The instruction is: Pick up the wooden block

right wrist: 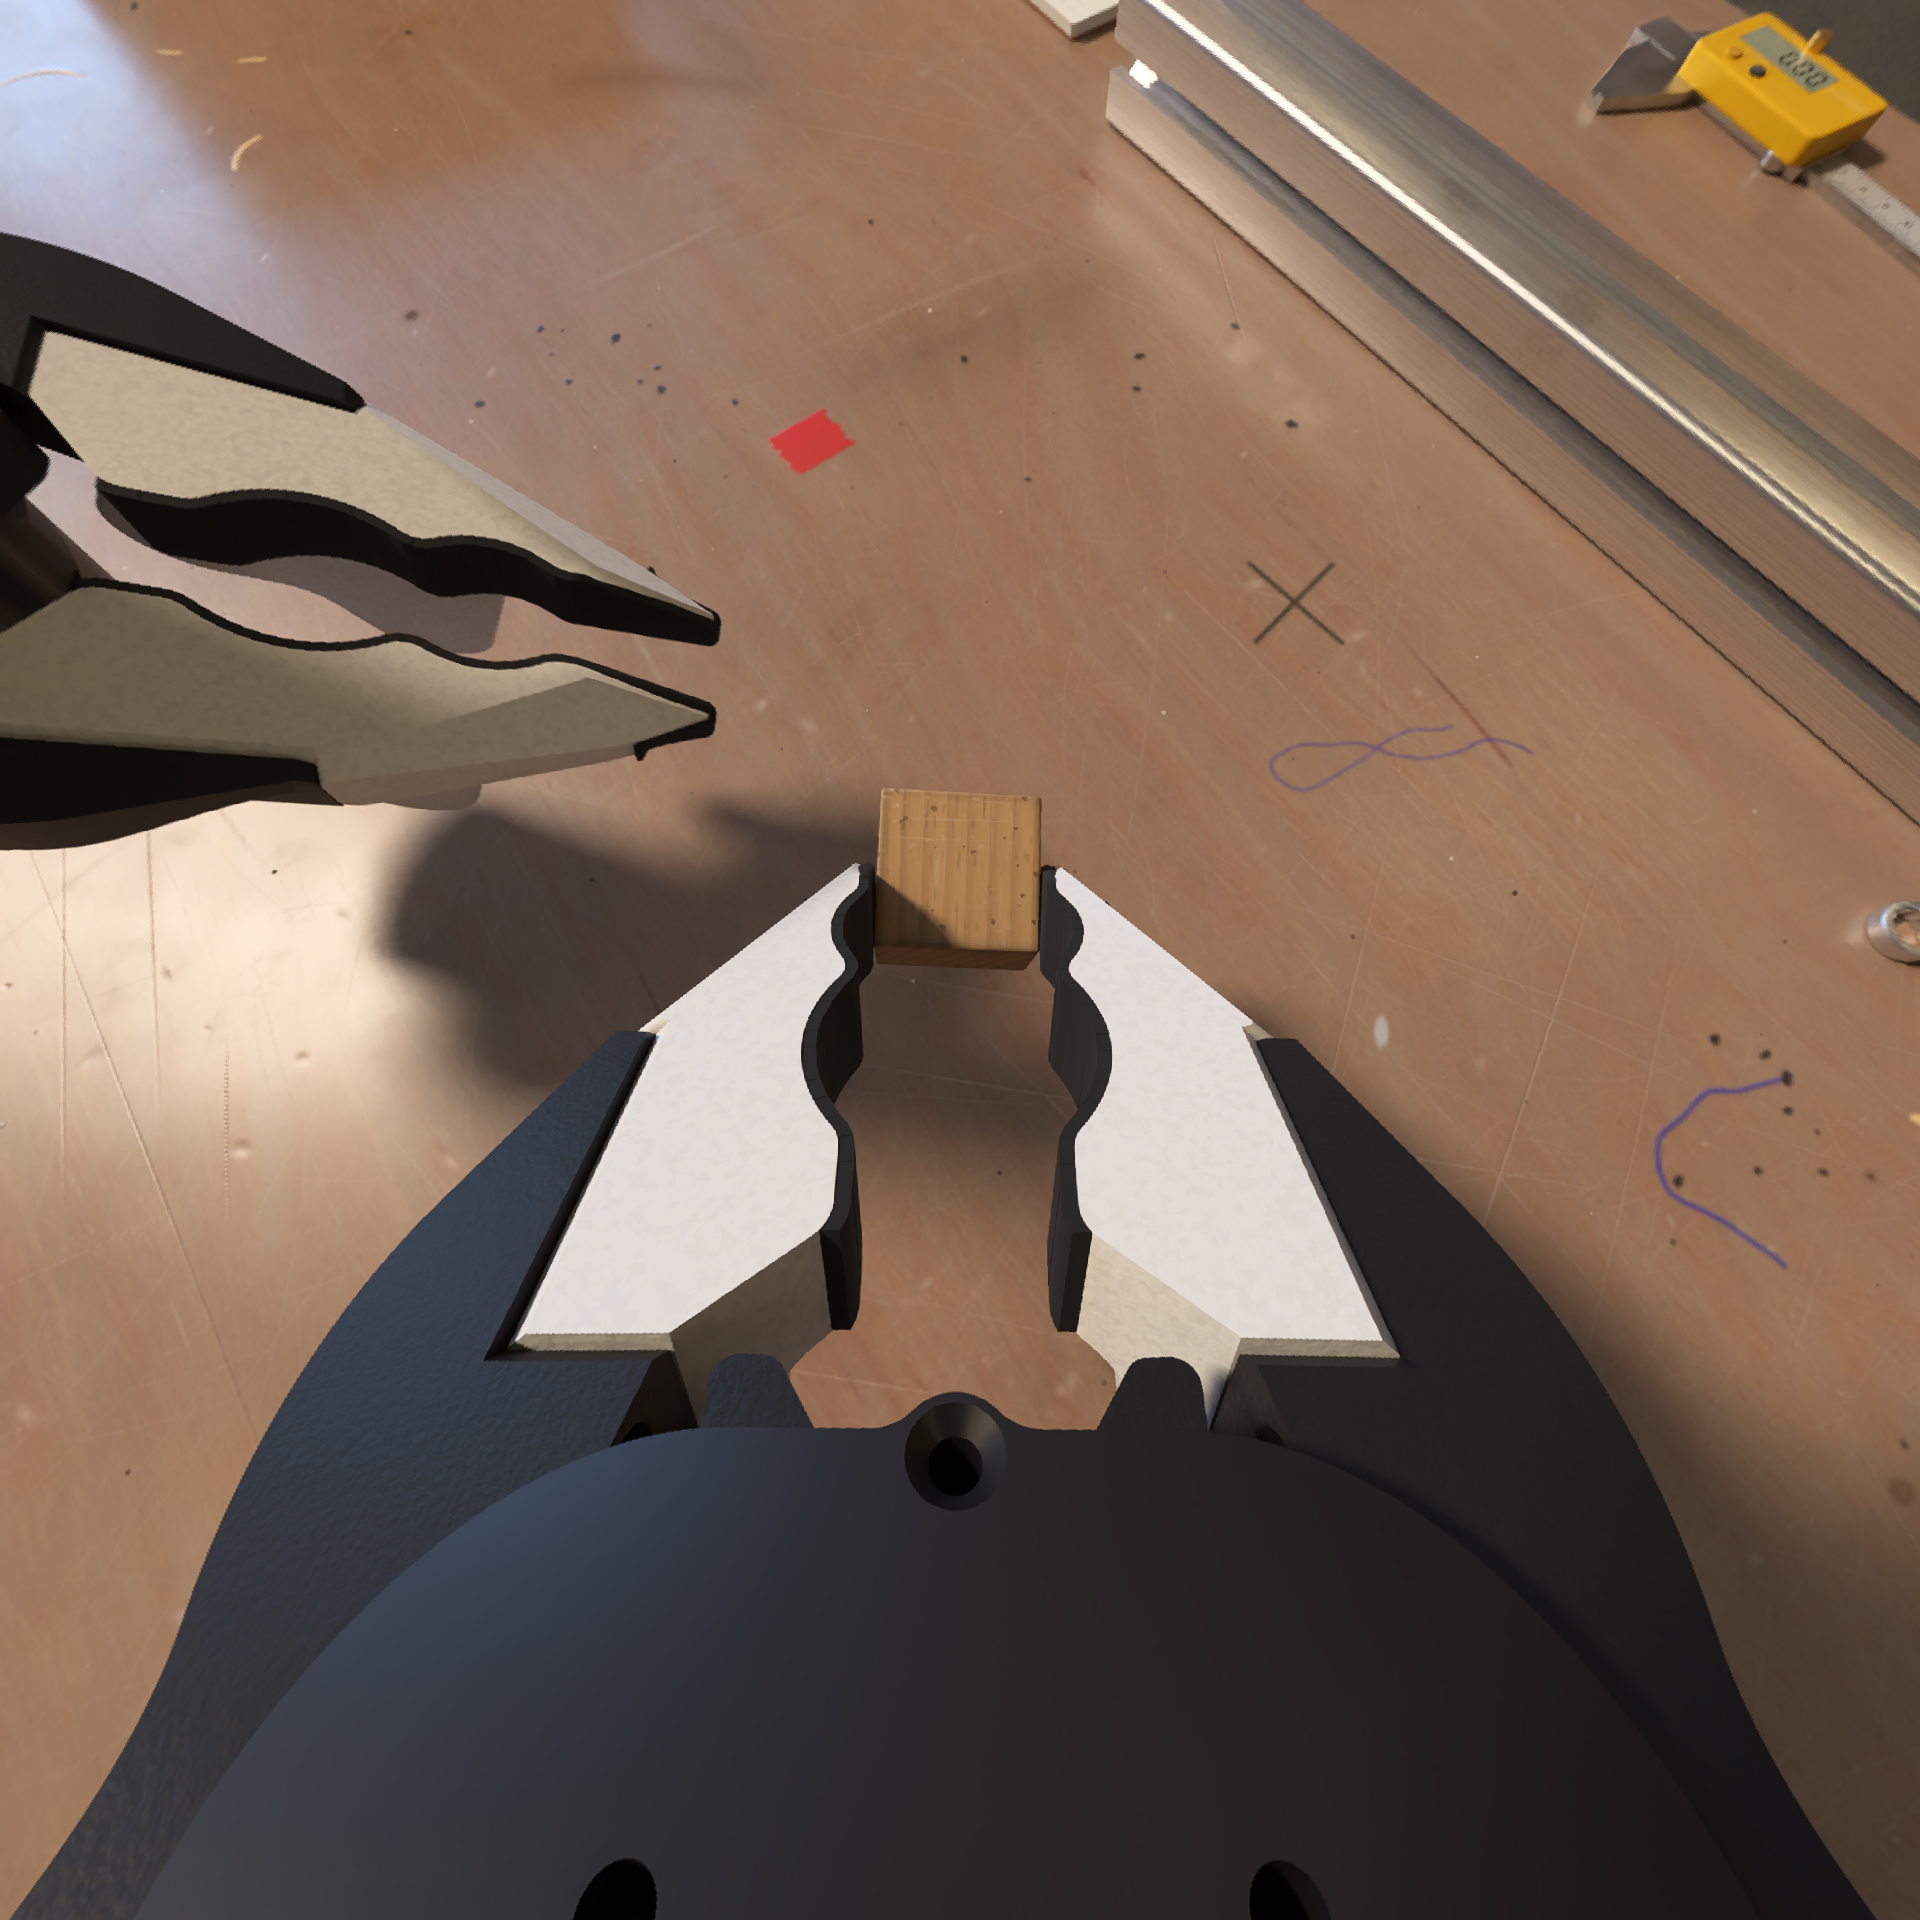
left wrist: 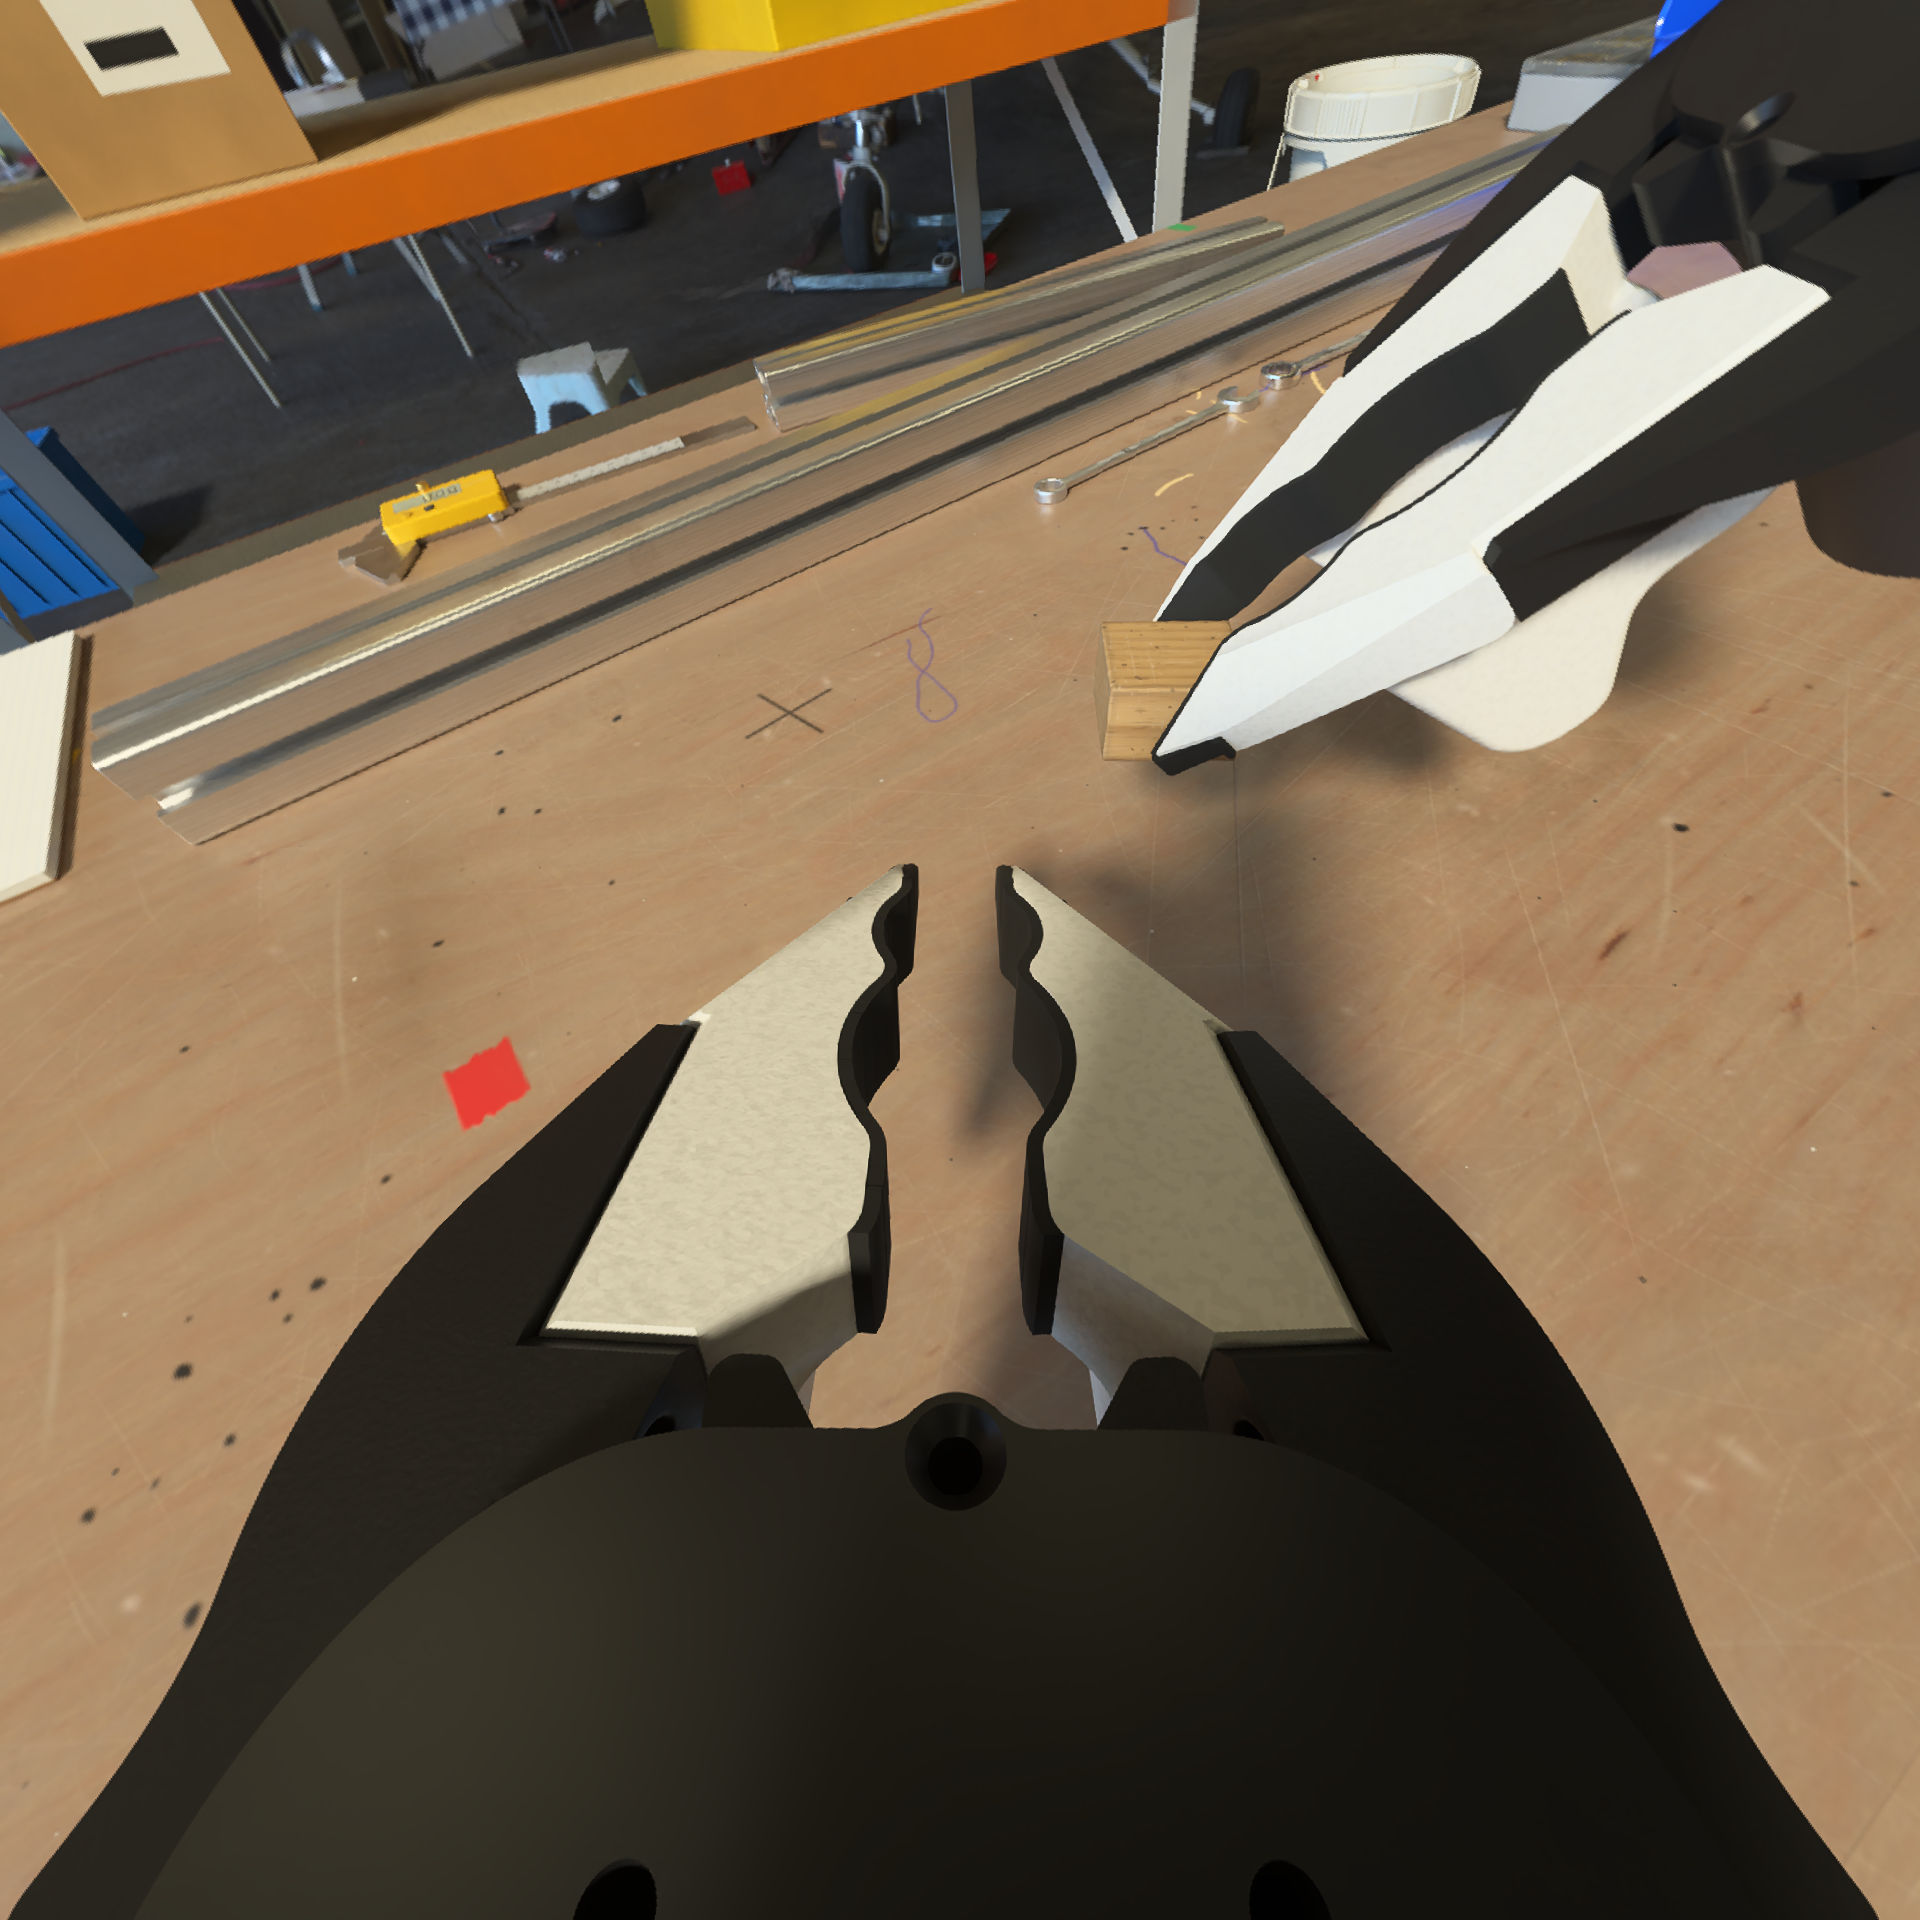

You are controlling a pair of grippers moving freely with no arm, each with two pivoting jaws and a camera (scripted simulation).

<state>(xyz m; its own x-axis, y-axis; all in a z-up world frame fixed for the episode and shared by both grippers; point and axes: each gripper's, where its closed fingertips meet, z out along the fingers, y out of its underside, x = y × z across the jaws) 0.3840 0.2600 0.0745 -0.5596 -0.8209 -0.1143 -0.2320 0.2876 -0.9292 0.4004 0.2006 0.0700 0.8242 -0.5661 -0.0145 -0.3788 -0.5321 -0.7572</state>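
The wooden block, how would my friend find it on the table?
Look on the scratched brown table, near the long metal rail. The wooden block sits between the right gripper fingertips. It is the only small tan cube there.

**Workshop behind a scuffed worktop**

A scratched brown worktop (left wrist: 1455,1039) carries long aluminium rails (left wrist: 623,603) and a yellow caliper (left wrist: 442,509). Above runs an orange shelf (left wrist: 520,145) holding a cardboard box (left wrist: 145,94). Beyond lies dark floor (left wrist: 665,291); a white bucket (left wrist: 1371,104) stands behind.

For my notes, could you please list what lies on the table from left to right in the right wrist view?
Left tool → red tape patch → wooden block → pencilled cross → yellow caliper.
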